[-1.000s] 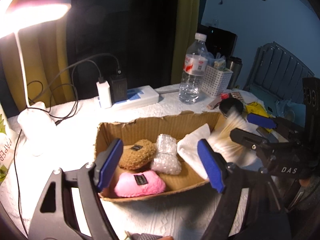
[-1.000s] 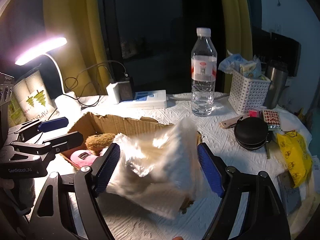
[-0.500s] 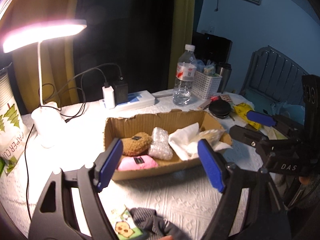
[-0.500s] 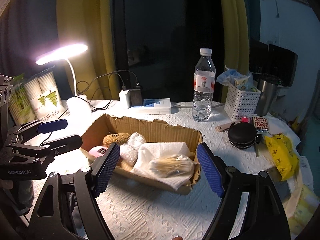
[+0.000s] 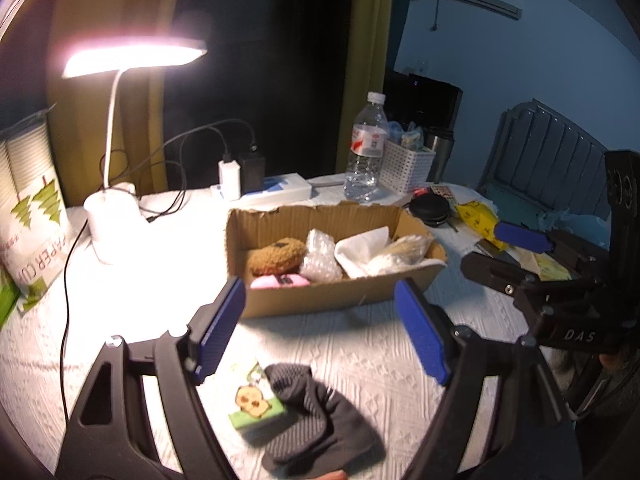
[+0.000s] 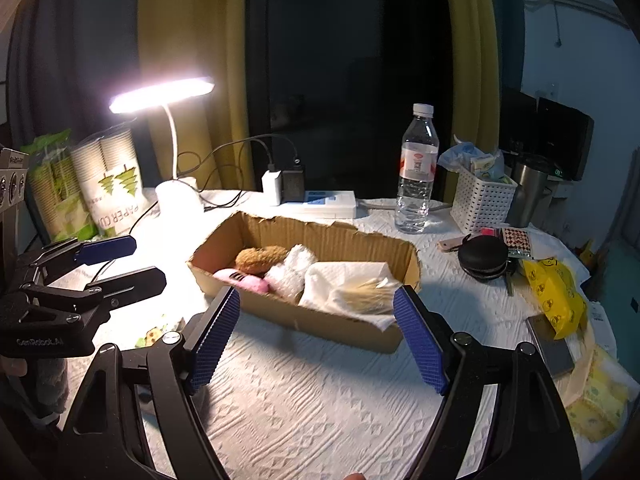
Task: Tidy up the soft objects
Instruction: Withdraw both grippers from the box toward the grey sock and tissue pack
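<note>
A cardboard box (image 5: 320, 298) (image 6: 280, 308) on the white cloth holds a brown plush pouch (image 5: 276, 256) (image 6: 260, 258), a pink plush pouch (image 5: 280, 281) (image 6: 240, 280), bubble wrap (image 5: 320, 256) (image 6: 290, 270), and a white towel (image 5: 362, 254) (image 6: 344, 280) with a pale brush (image 6: 368, 292). A dark grey sock (image 5: 316, 416) lies over a green snack pack (image 5: 256, 404) in front of the box. My left gripper (image 5: 320, 328) is open above the sock. My right gripper (image 6: 316, 336) is open, near the box's front wall. Each gripper shows in the other's view (image 5: 520, 248) (image 6: 112, 264).
A lit desk lamp (image 6: 176, 196), paper cup sleeves (image 6: 108, 184), a power strip with chargers (image 6: 316, 202), a water bottle (image 6: 416, 176), a white basket (image 6: 484, 200), a steel tumbler (image 6: 528, 196), a black round case (image 6: 484, 256) and yellow packets (image 6: 556, 296) surround the box.
The right gripper let the towel and brush drop into the box and drew back. The left gripper also pulled back and up, bringing the sock and snack pack into view.
</note>
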{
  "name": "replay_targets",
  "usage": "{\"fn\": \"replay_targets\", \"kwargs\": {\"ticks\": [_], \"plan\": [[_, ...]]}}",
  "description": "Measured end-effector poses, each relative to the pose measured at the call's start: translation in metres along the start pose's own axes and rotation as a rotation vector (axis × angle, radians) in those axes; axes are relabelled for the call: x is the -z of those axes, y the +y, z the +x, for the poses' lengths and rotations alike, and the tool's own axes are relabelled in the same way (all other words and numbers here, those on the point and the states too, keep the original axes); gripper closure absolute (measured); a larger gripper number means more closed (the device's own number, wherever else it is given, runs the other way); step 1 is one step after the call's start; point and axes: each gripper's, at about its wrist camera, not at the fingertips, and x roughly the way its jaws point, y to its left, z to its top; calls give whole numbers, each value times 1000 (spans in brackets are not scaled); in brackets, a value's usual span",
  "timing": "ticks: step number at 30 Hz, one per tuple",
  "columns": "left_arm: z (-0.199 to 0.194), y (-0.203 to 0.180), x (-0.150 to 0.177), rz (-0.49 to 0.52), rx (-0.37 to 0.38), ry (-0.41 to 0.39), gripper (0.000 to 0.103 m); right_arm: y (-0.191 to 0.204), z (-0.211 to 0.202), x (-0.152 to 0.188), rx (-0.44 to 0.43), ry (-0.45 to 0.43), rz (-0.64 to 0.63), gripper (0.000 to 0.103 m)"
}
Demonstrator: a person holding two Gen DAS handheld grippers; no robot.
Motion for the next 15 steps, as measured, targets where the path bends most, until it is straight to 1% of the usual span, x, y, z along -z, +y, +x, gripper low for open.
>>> {"fn": "replay_targets", "kwargs": {"ticks": [6,15], "plan": [[-13,10,20,-23,-7,6,25,17,-4,9,-10,16,-19,21],[-27,36,48,-85,-26,10,25,46,1,23,-29,61,-66,21]]}}
